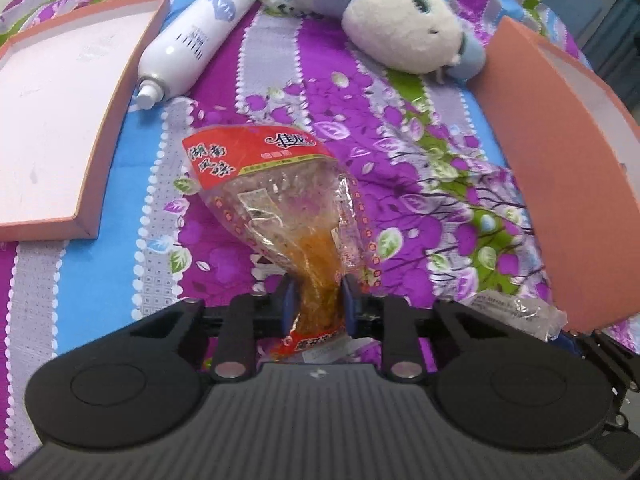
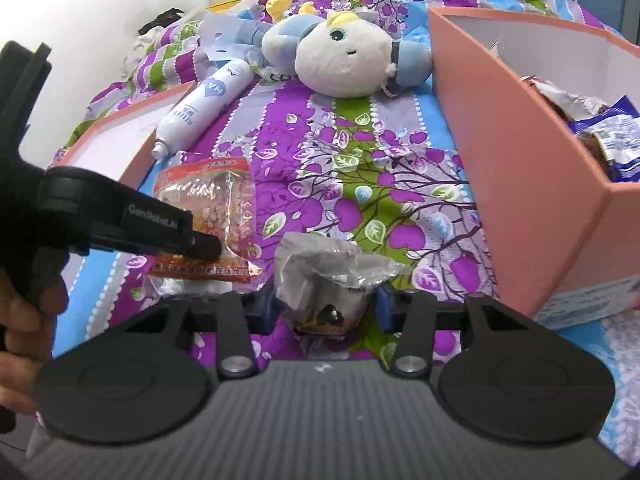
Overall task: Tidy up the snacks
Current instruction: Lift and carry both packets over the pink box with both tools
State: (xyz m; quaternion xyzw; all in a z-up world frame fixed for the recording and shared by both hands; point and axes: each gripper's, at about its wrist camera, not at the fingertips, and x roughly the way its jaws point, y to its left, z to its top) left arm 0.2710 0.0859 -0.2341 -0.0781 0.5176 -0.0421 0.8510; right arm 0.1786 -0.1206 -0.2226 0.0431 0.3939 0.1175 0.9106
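My left gripper (image 1: pixel 318 304) is shut on a clear snack packet with a red label (image 1: pixel 276 196), pinching its lower end above the floral bedsheet; it also shows in the right wrist view (image 2: pixel 208 216). My right gripper (image 2: pixel 326 306) has its blue pads against the sides of a crumpled silver snack packet (image 2: pixel 332 280) and seems shut on it. That packet also shows at the lower right of the left wrist view (image 1: pixel 516 314). A pink box (image 2: pixel 520 184) at the right holds several snack packets (image 2: pixel 608 140).
A pink box lid (image 1: pixel 60 120) lies open at the left. A white spray bottle (image 1: pixel 196 36) lies beside it. A plush toy (image 1: pixel 400 24) lies at the back. The floral bedsheet (image 1: pixel 360 128) covers the surface between the lid and the box.
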